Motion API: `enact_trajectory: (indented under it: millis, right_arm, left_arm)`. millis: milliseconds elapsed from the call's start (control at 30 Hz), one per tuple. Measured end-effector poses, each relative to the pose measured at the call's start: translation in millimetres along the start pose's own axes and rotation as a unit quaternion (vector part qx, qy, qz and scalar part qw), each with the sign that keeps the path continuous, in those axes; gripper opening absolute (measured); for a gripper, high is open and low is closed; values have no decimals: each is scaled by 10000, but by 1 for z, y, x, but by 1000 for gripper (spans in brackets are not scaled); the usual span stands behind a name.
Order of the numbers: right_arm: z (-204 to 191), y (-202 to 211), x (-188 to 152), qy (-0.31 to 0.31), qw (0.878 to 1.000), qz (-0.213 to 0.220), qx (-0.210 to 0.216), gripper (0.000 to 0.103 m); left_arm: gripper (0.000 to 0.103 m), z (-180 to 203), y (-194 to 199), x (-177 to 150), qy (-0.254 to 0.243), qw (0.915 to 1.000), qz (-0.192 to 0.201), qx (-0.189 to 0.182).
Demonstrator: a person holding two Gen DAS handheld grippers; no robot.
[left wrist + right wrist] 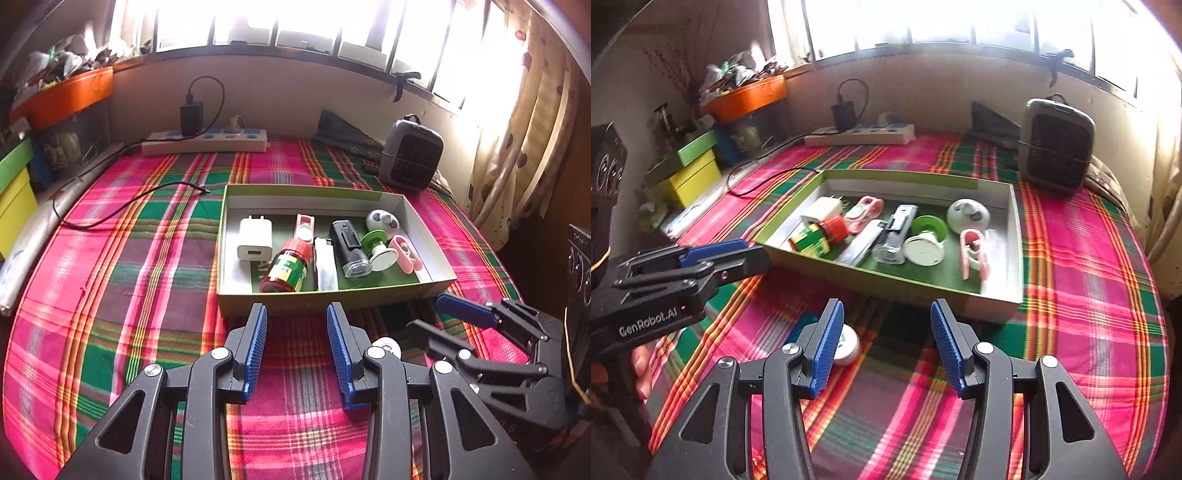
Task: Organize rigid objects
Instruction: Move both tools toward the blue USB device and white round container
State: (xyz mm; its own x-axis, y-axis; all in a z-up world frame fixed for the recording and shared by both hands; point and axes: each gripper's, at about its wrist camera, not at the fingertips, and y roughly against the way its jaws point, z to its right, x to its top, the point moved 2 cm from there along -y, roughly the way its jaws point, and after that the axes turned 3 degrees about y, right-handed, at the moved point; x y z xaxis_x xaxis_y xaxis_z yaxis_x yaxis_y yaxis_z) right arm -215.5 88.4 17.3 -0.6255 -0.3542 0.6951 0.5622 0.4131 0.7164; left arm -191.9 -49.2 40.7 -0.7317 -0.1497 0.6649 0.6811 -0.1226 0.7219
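Note:
A green cardboard box lies on the plaid cloth and holds several items: a white charger, a red-capped bottle, a black flashlight, a green-and-white spool and pink clips. A small white round object lies on the cloth in front of the box. My left gripper is open and empty just before the box. My right gripper is open and empty, with the white object beside its left finger.
A white power strip with a black adapter and a loose cable lies at the back. A grey heater stands back right. Yellow and green boxes and an orange bin stand at the left.

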Motion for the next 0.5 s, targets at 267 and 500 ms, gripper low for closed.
enact_trajectory:
  millis: [267, 500]
  right_arm:
    - [-16, -14, -10, 187, 9994, -274, -8, 51]
    - [-18, -22, -12, 194, 9990, -392, -51, 50]
  left_arm:
    - [33, -16, 3, -12, 205, 9998, -78, -14]
    - [33, -22, 5, -17, 279, 9995, -82, -85]
